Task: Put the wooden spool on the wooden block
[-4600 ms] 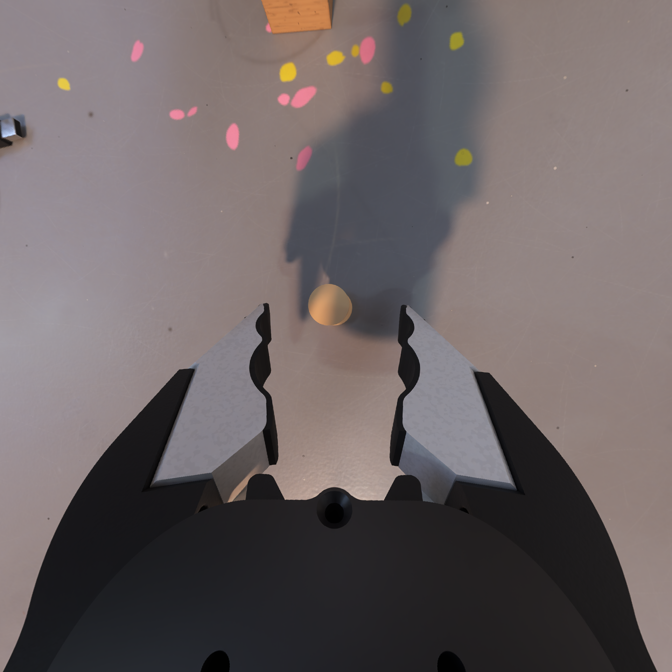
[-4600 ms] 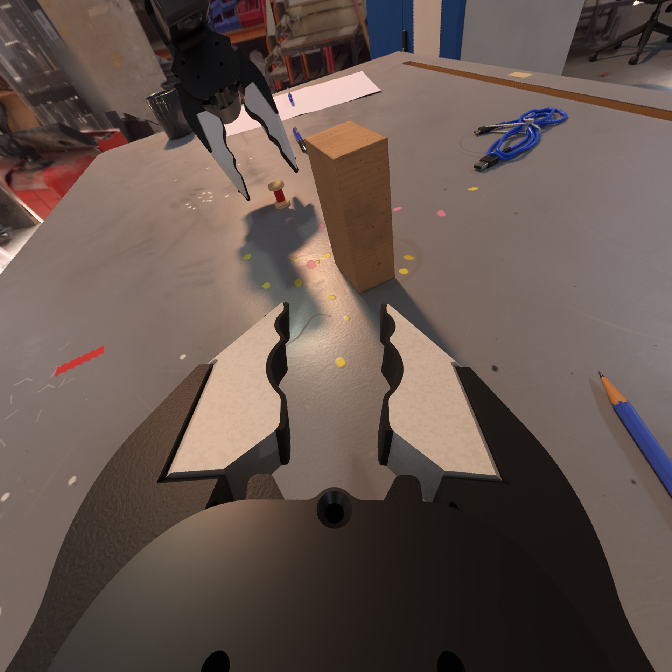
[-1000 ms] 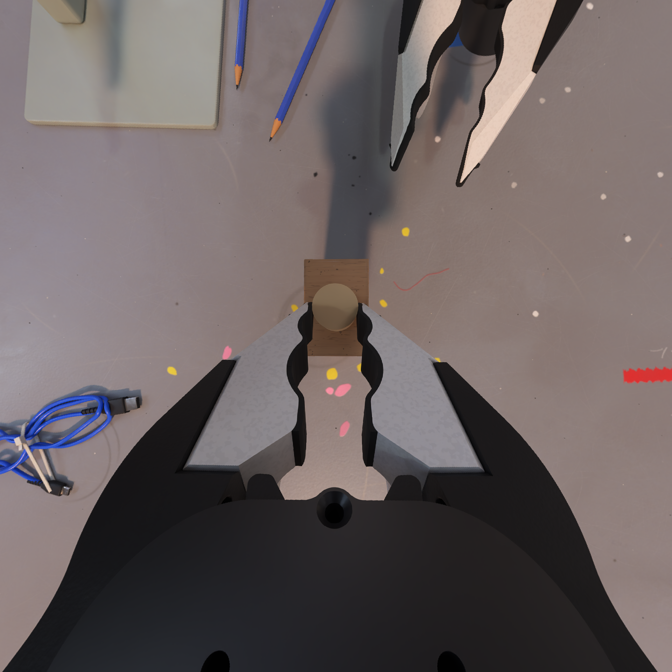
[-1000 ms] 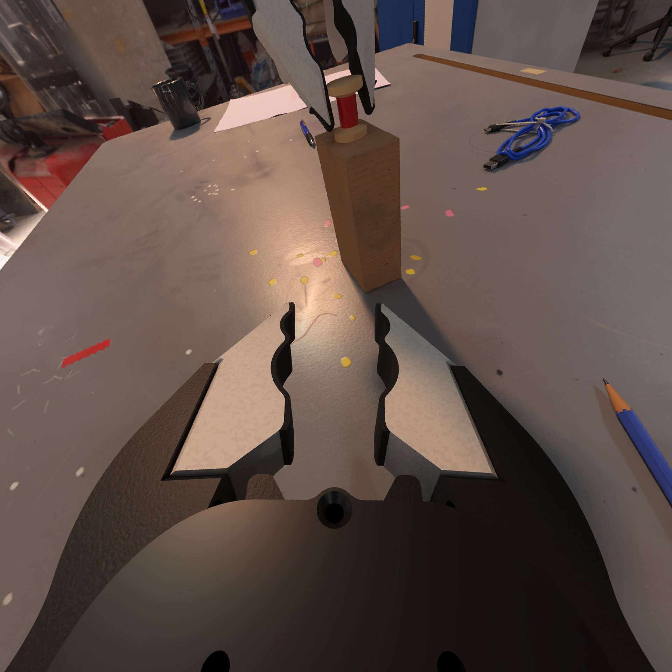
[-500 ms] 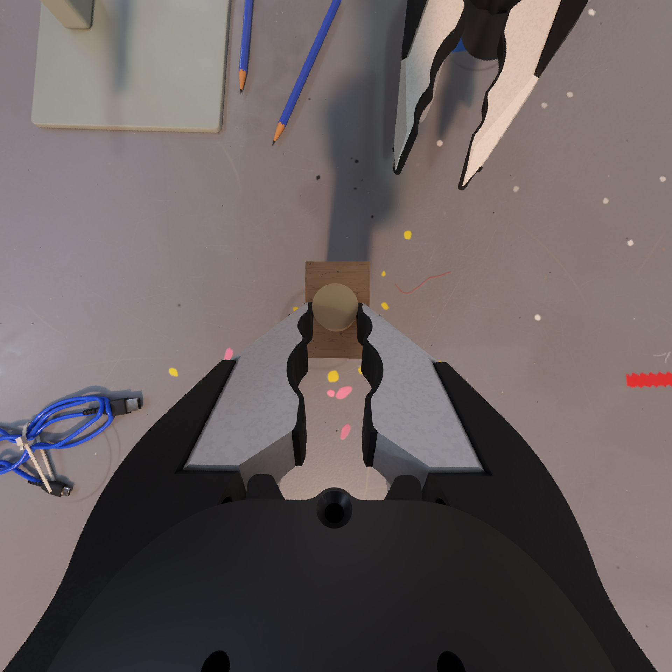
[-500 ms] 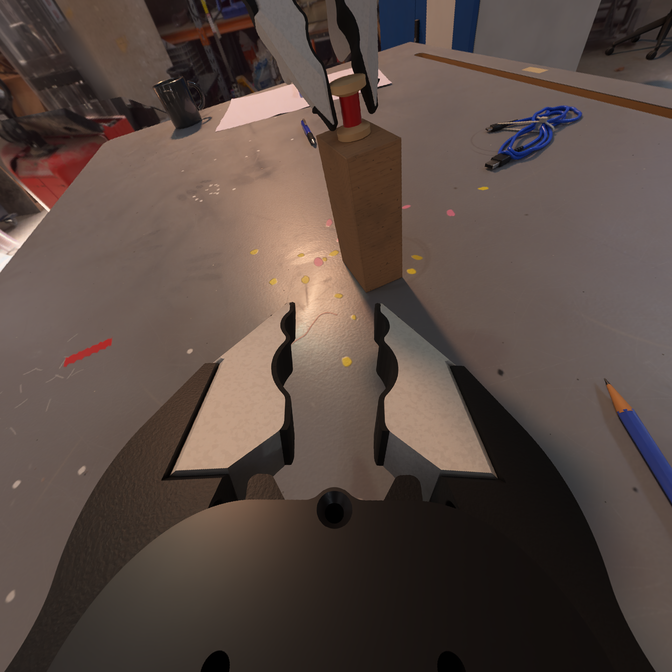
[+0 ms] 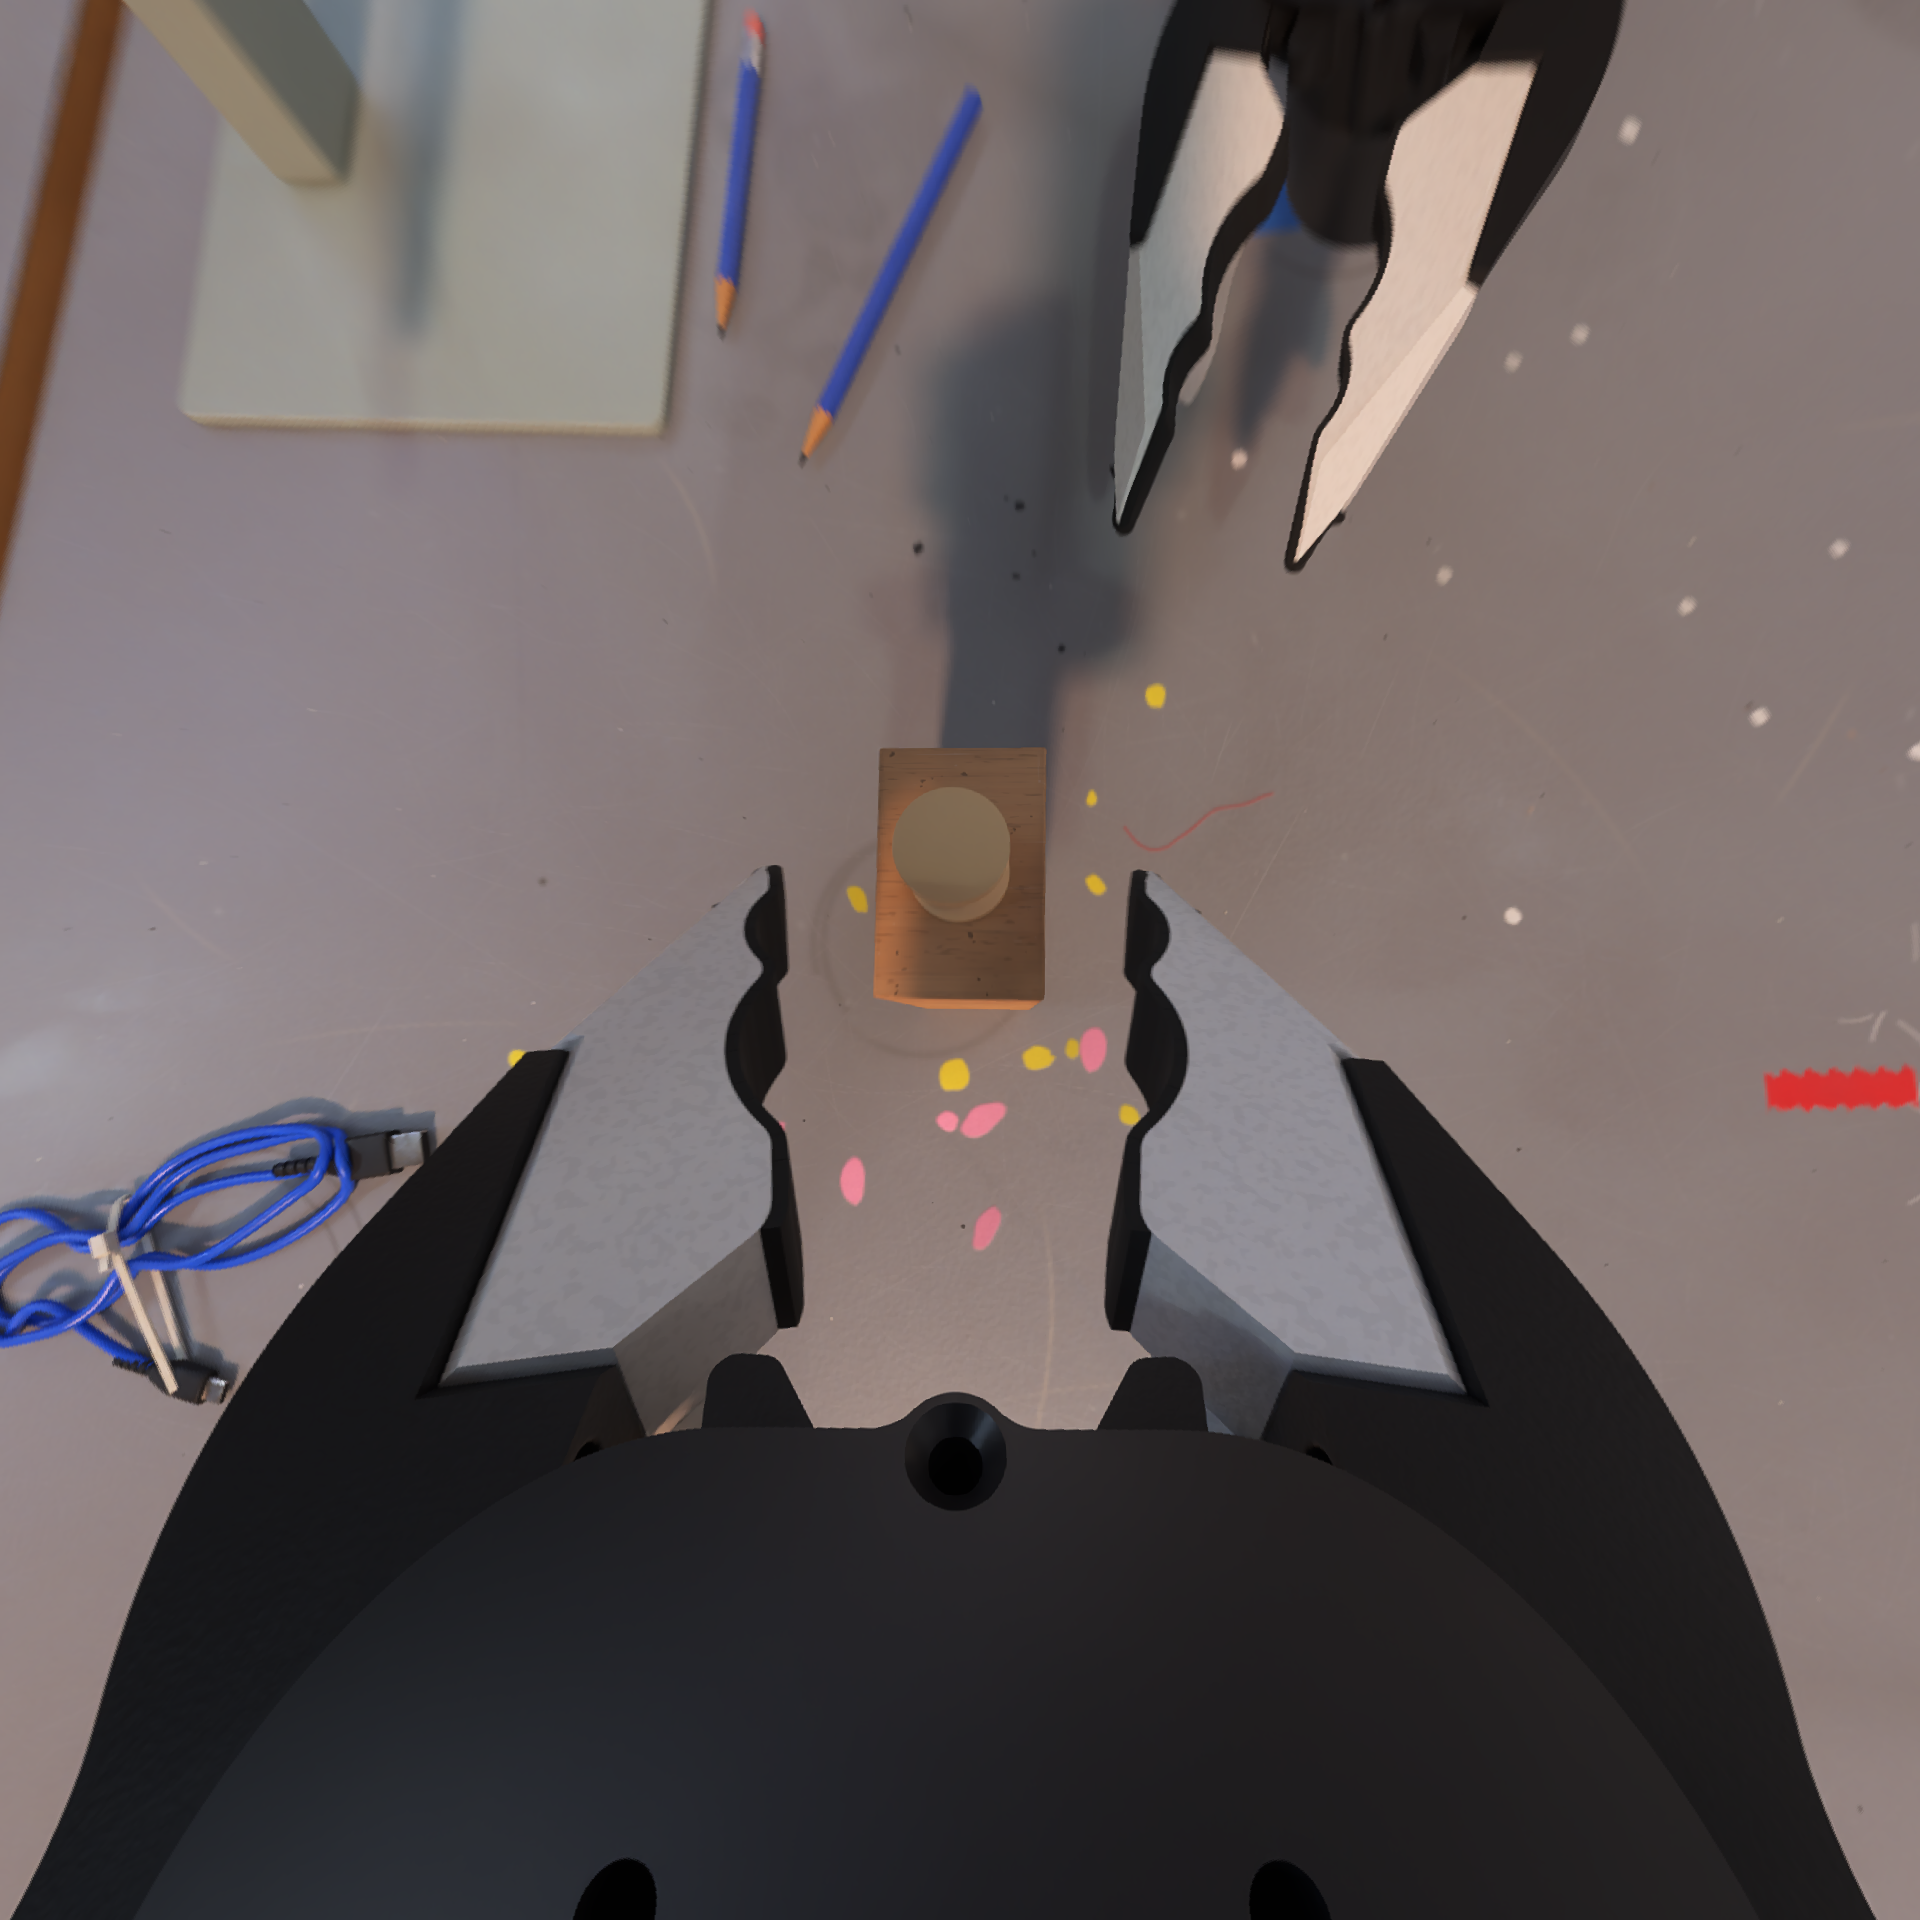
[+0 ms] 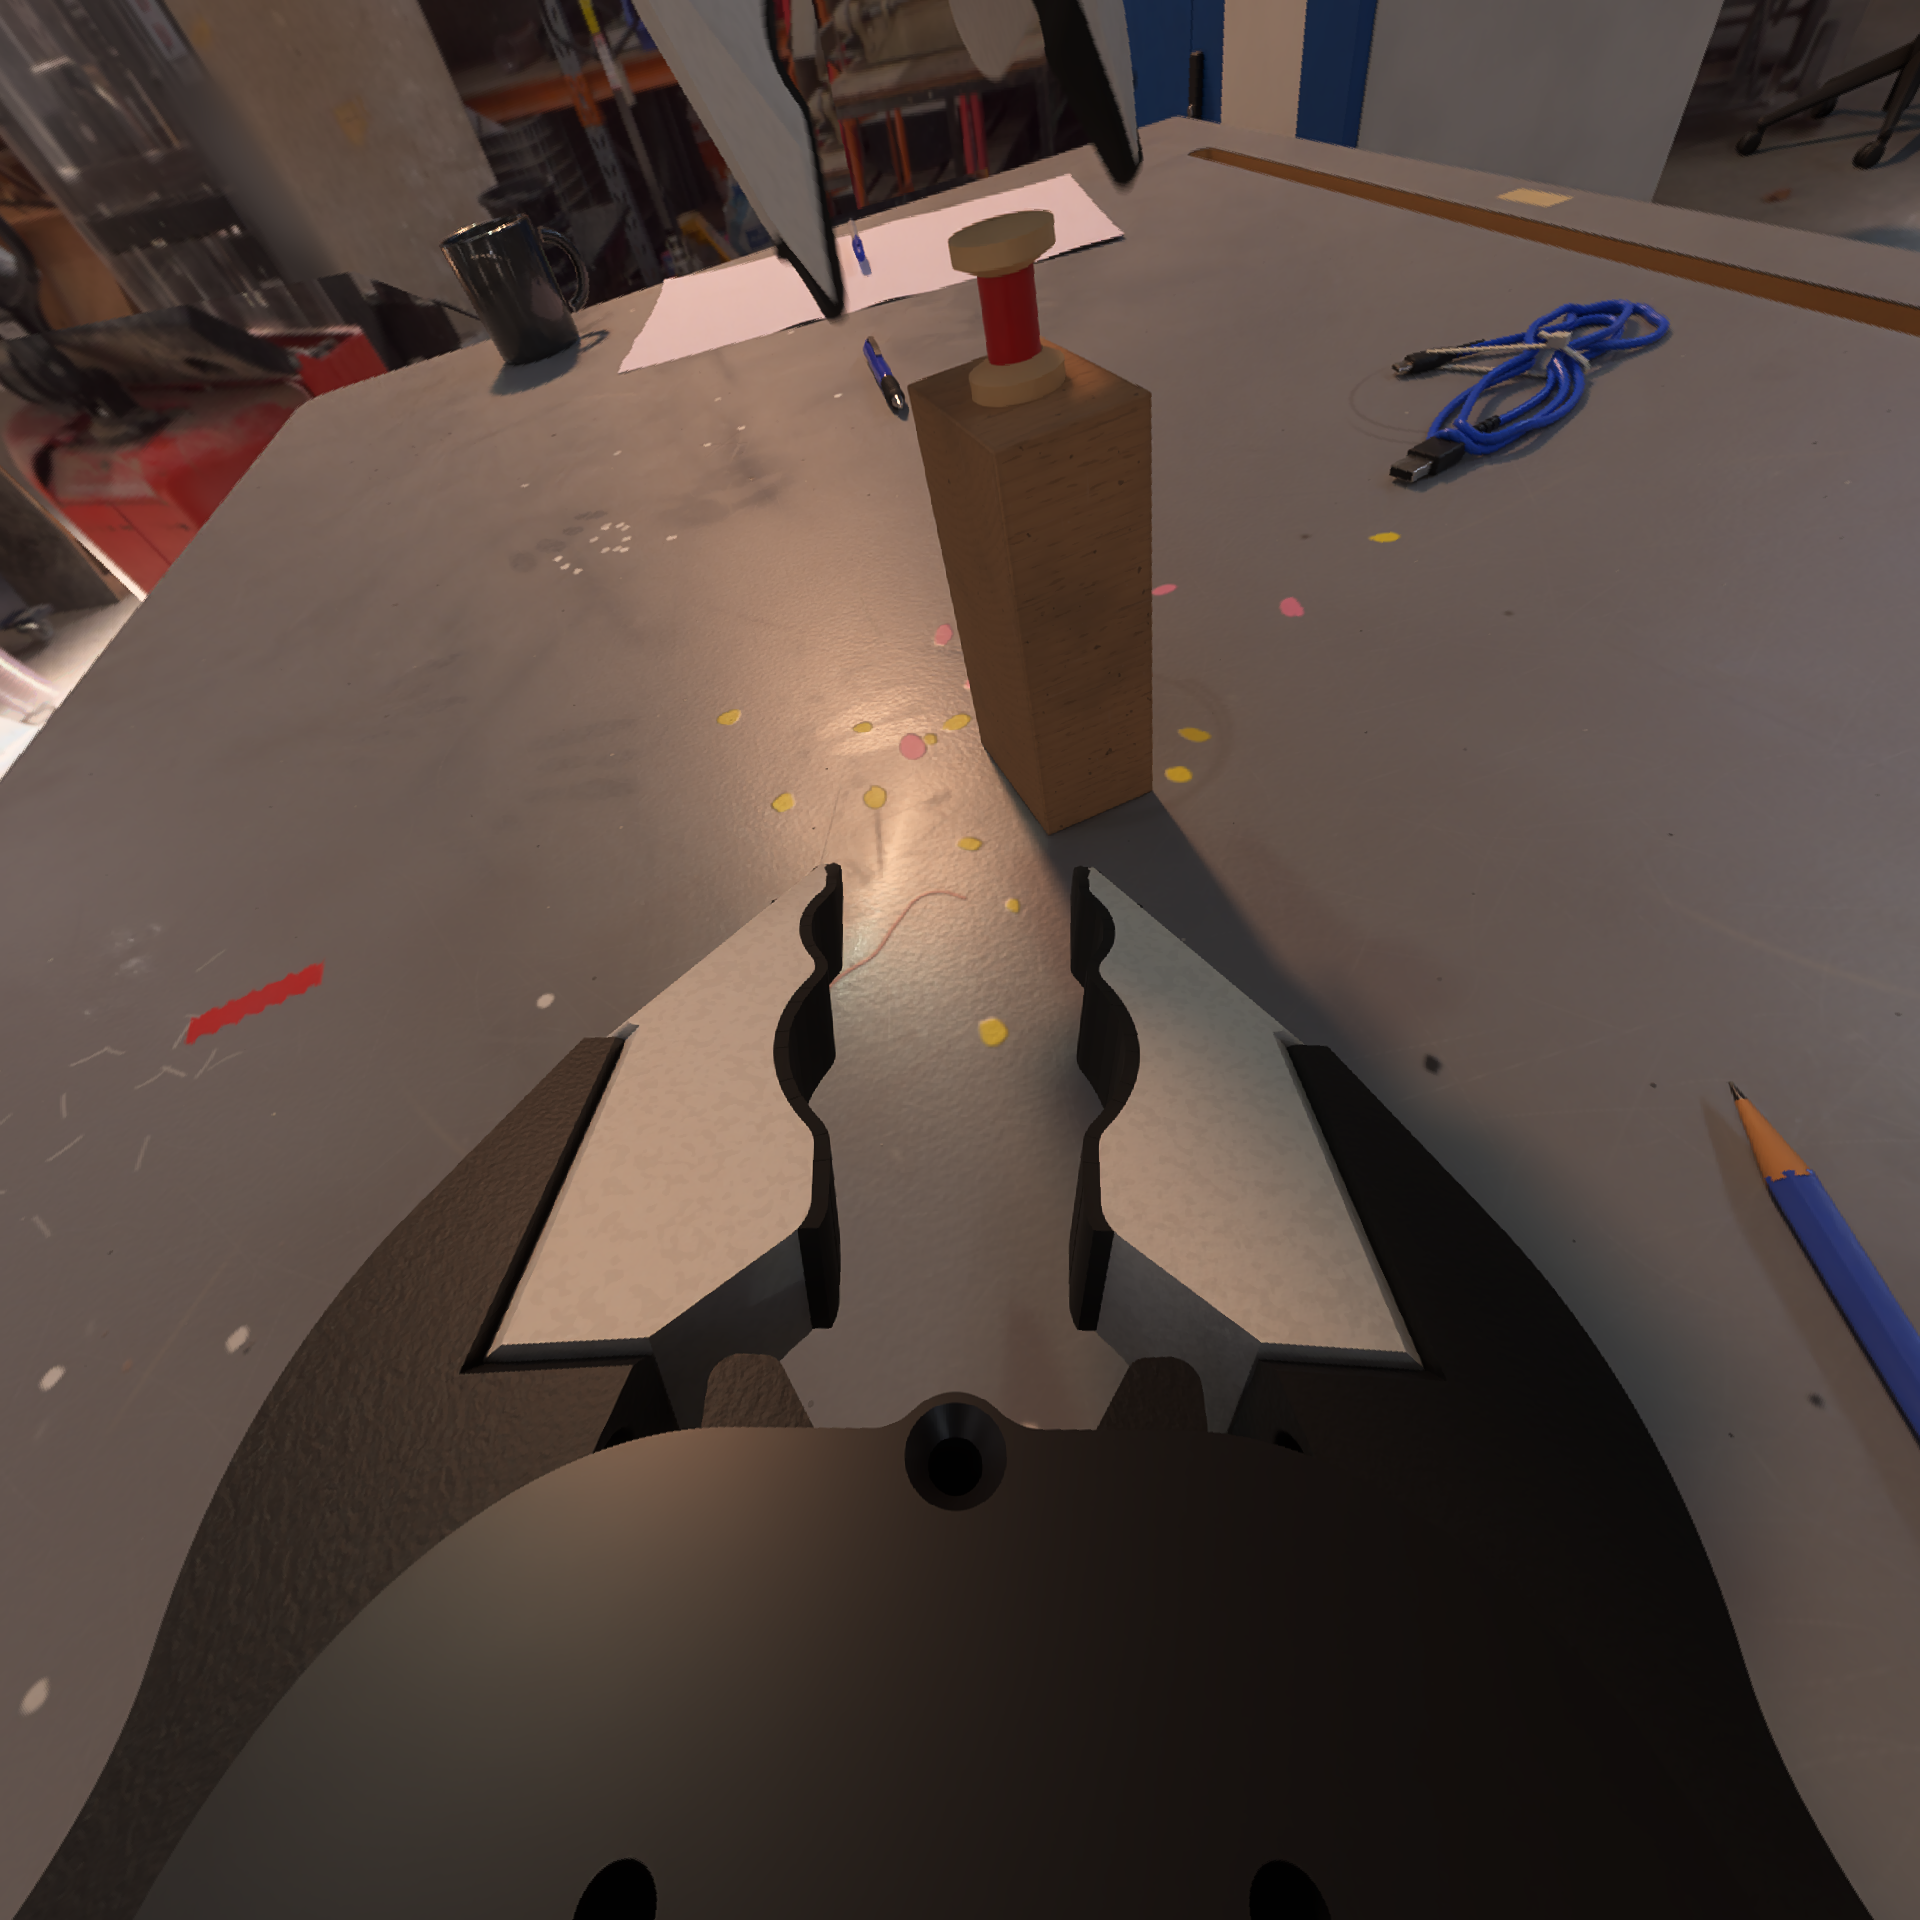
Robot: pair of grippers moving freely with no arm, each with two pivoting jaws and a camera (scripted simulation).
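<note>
Wooden spool, red-wound, stands upright on the top face of the wooden block, seated toward one end of that face rather than at its centre. The placement step appears complete; what remains, in my judgement, is a clean withdrawal.

Left gripper hangs directly above the block with its jaws spread wide and nothing between them; the spool sits below, ahead of the fingertips and clear of both. Right gripper is low over the table, short of the block's base, jaws partly apart and empty.

Next move calls for a straight lift away from the spool, with no sideways drift: the block is tall and narrow, and a brush from either finger could topple the spool.

Surroundings: a blue cable lies to the left of the left gripper; two blue pencils and a grey pad lie well ahead of it. Coloured flecks dot the table under its jaws. Beyond the right gripper stand a dark mug and a white sheet. None obstructs the retreat.
</note>
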